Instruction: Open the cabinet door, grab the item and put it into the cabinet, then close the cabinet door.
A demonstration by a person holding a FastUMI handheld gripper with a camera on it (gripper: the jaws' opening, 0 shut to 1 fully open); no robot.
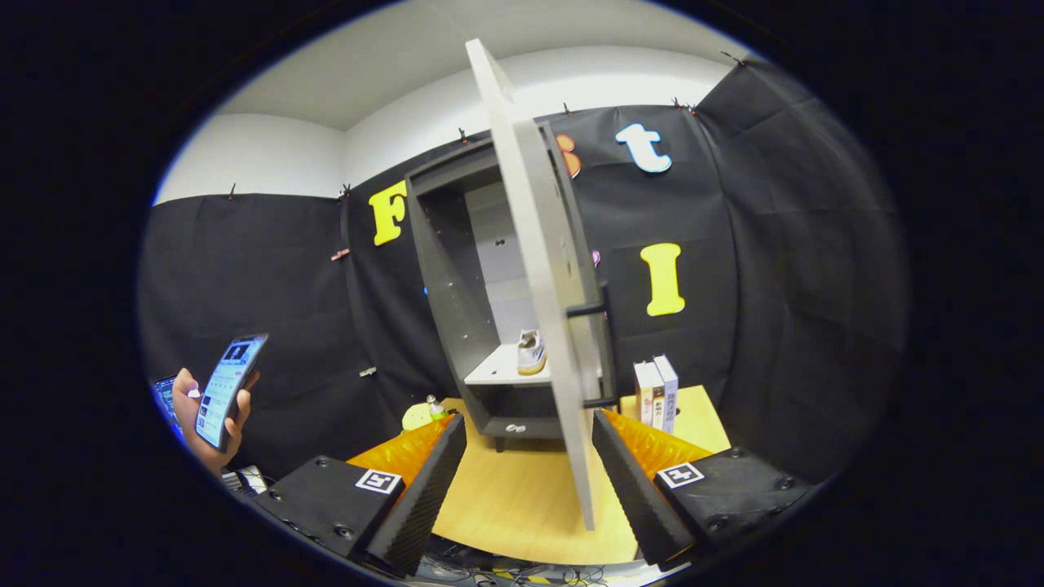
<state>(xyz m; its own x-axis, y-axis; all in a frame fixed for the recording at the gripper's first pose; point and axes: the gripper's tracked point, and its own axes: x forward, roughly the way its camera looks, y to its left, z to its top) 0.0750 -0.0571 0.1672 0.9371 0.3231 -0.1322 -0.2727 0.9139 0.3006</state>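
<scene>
A dark cabinet [444, 269] stands on the wooden table [514, 497] beyond my fingers. Its pale door [538, 269] is swung wide open toward me, edge-on, with a black bar handle [599, 350] on its right face. A white sneaker [531, 352] rests on the cabinet's light shelf [499, 371], partly hidden behind the door's edge. My gripper [530, 440] is open, and the door's lower edge hangs between the two fingers without either one touching it.
Several upright books [656, 393] stand on the table right of the door. A small yellow-green thing [418, 416] and a little bottle [436, 406] sit left of the cabinet. A person's hand holds a phone [228, 390] off to the left.
</scene>
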